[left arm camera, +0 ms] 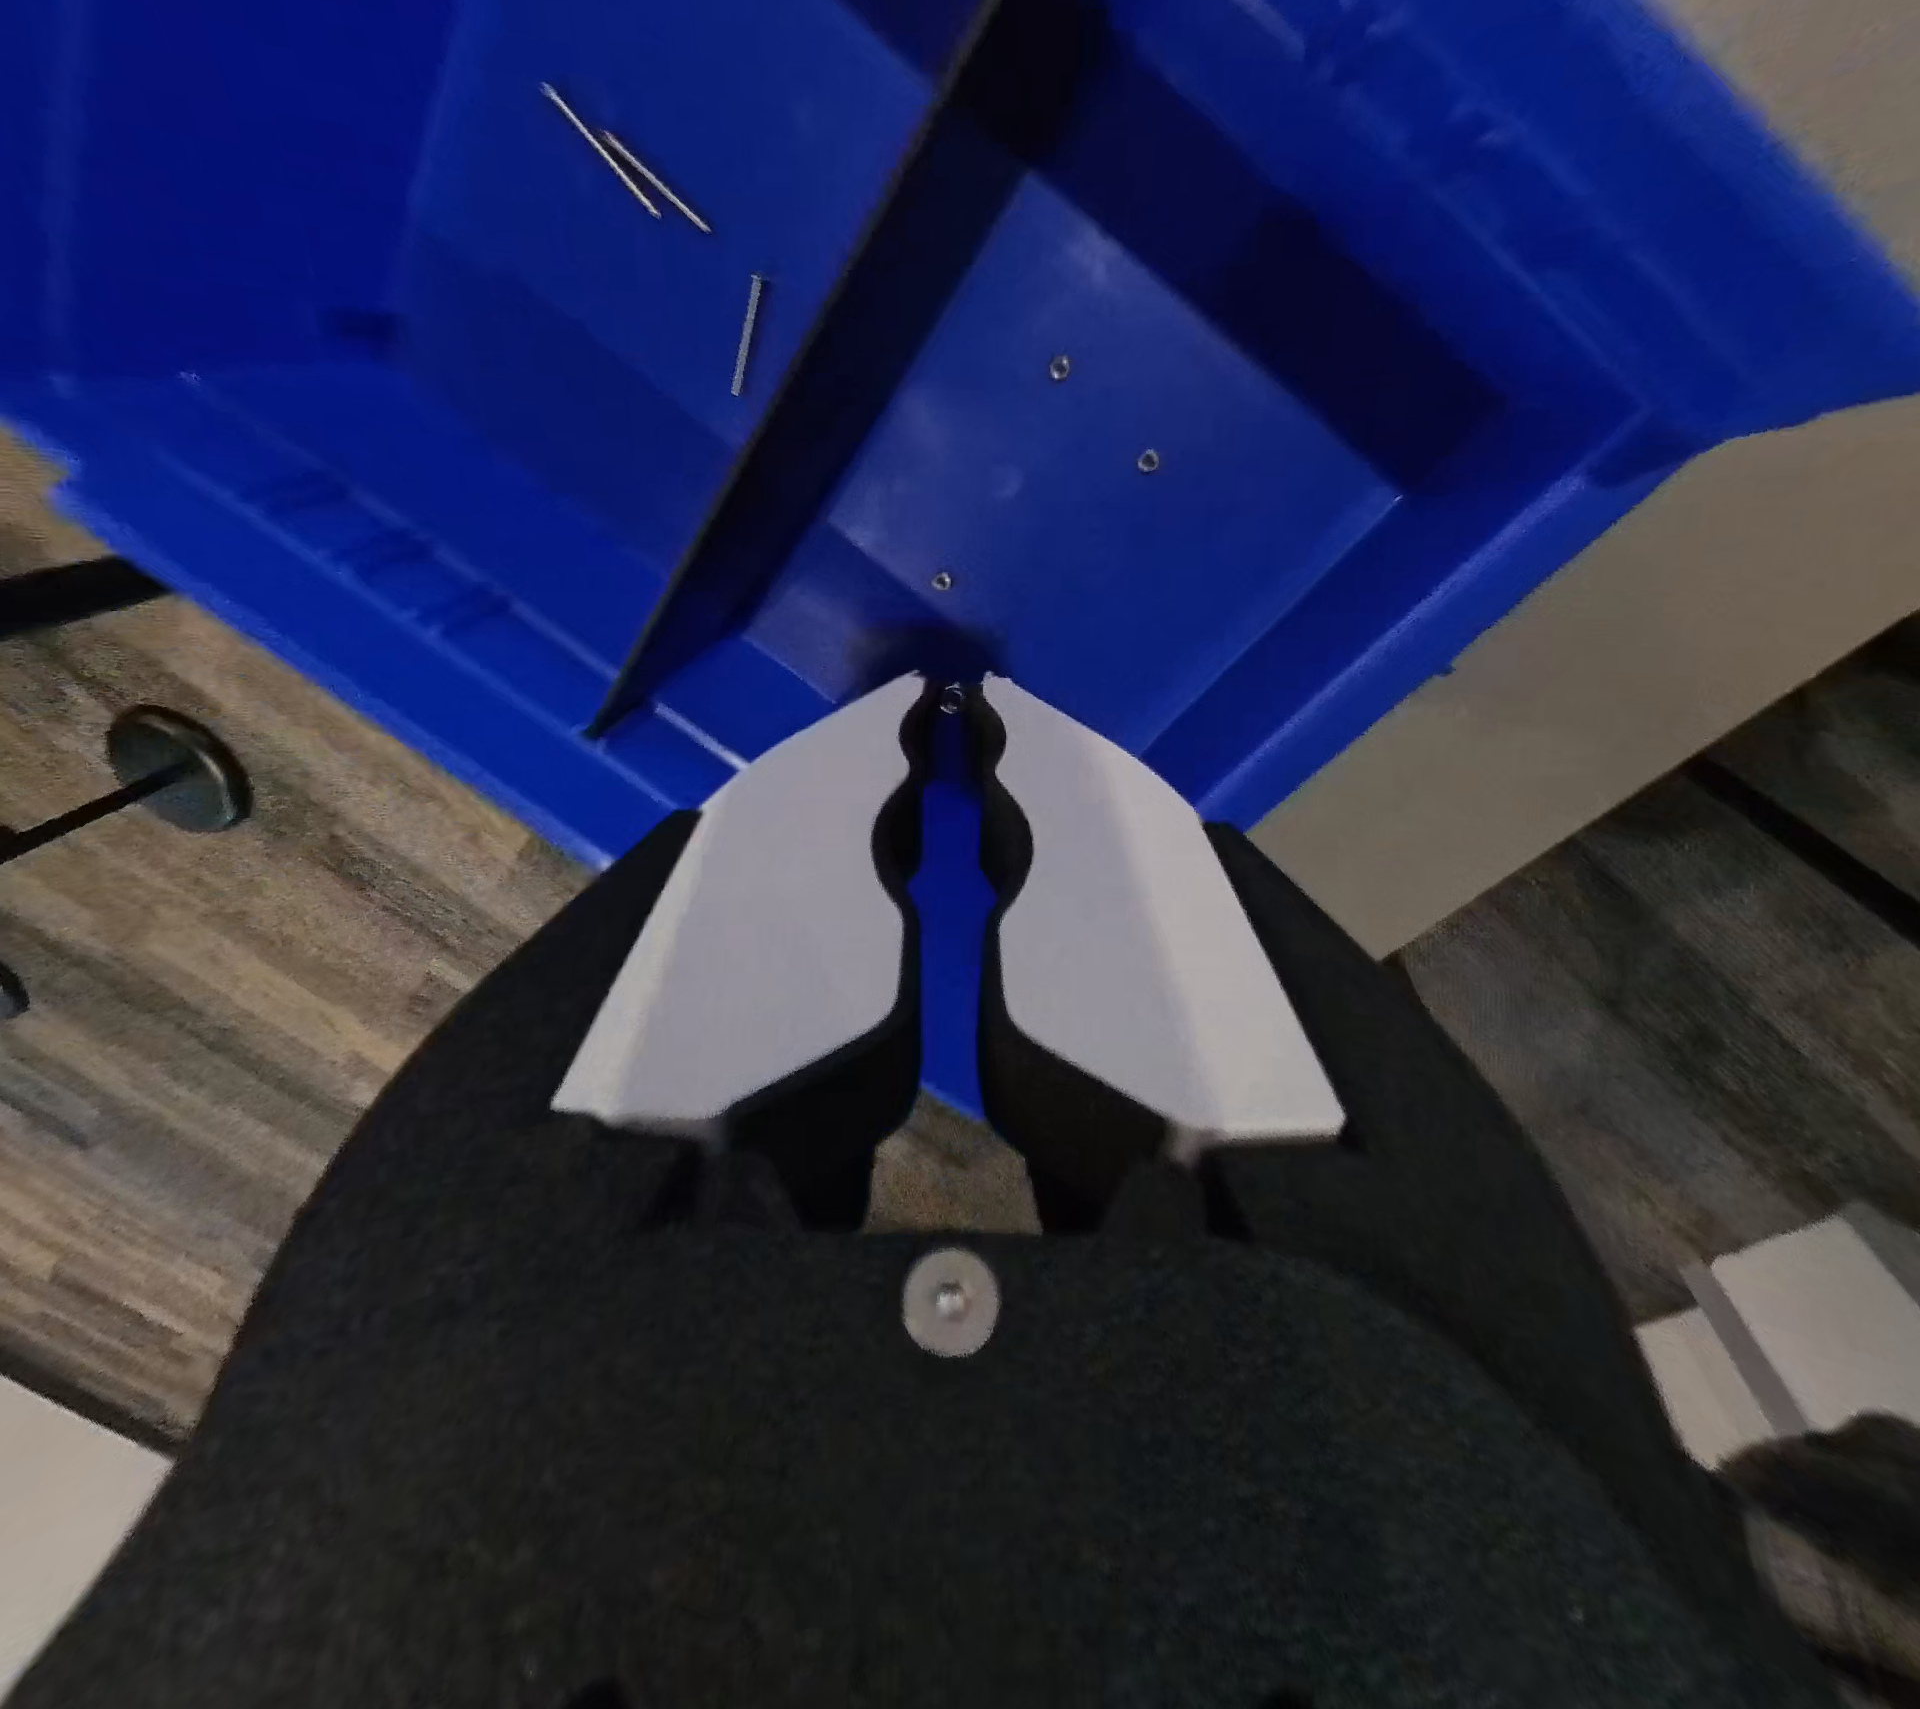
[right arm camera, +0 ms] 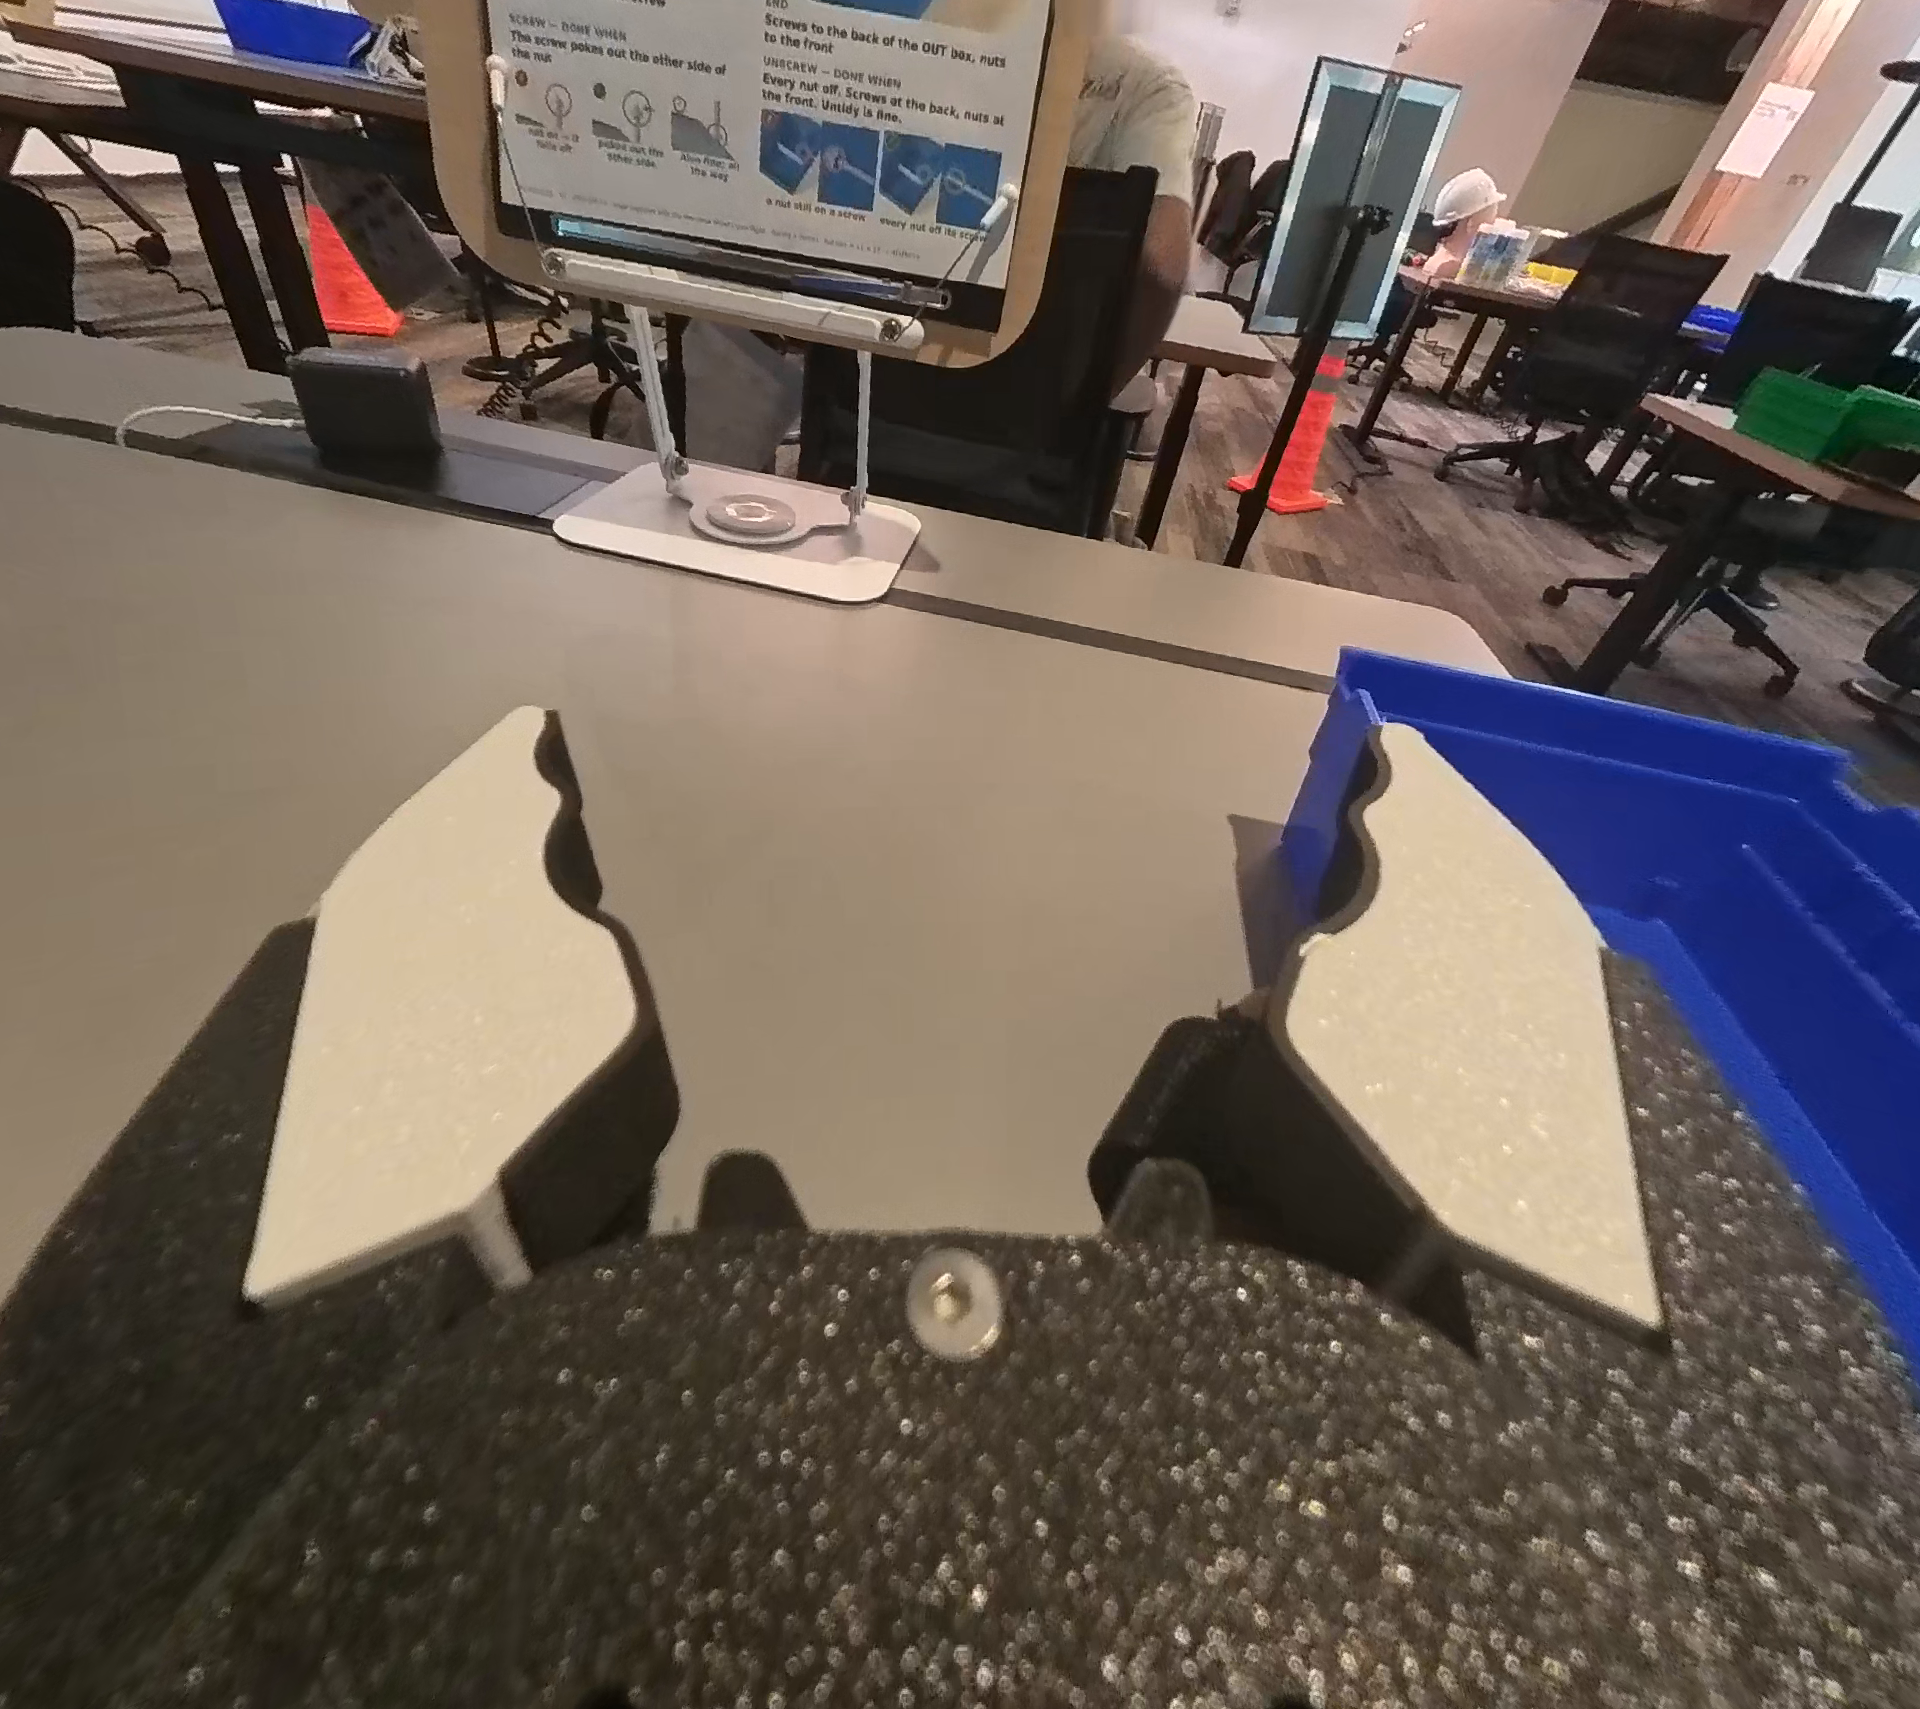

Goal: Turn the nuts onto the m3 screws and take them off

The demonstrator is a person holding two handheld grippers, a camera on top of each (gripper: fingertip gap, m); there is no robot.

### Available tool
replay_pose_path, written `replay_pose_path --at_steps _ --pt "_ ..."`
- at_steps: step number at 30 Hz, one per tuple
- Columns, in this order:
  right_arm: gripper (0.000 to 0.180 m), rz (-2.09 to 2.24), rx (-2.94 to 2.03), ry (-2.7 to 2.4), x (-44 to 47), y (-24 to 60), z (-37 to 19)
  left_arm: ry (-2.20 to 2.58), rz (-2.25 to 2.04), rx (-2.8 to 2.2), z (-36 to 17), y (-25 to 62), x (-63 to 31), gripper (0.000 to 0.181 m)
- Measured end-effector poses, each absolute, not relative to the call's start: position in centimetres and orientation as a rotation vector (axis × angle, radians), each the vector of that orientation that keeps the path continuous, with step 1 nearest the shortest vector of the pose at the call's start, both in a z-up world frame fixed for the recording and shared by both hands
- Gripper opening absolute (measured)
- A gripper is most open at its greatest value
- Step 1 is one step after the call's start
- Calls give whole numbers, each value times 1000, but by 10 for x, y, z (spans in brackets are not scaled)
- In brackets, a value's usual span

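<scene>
bin [left arm camera: 1299, 101] open above, divider [left arm camera: 883, 277] splitting it

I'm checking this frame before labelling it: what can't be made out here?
- Left gripper: a tiny nut sits at the tips; its seating is too small to judge.
- Three screws: threads too small, left wrist view.
- Blue bin: right wrist view's edge cuts off its contents.

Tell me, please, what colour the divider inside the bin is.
Black; the divider splits the blue bin, clearest in the left wrist view.
</scene>
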State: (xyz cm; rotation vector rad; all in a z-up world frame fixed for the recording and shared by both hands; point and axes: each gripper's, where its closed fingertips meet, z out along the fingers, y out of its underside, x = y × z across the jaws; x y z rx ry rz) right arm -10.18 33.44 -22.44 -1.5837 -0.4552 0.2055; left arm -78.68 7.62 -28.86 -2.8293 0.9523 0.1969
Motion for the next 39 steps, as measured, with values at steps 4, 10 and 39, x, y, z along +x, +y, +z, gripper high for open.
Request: replay_pose_path --at_steps 4,10,39 --pt "135 214 -1580 -455 -96 326 -222 950 246 -2758 -248 86 -772 5" --pt "135 225 -1578 -455 -92 315 -223 1076 252 -2601 -200 119 -704 5" --pt "135 267 -1675 -511 -104 324 -267 1739 -283 -2357 -389 276 -377 5"
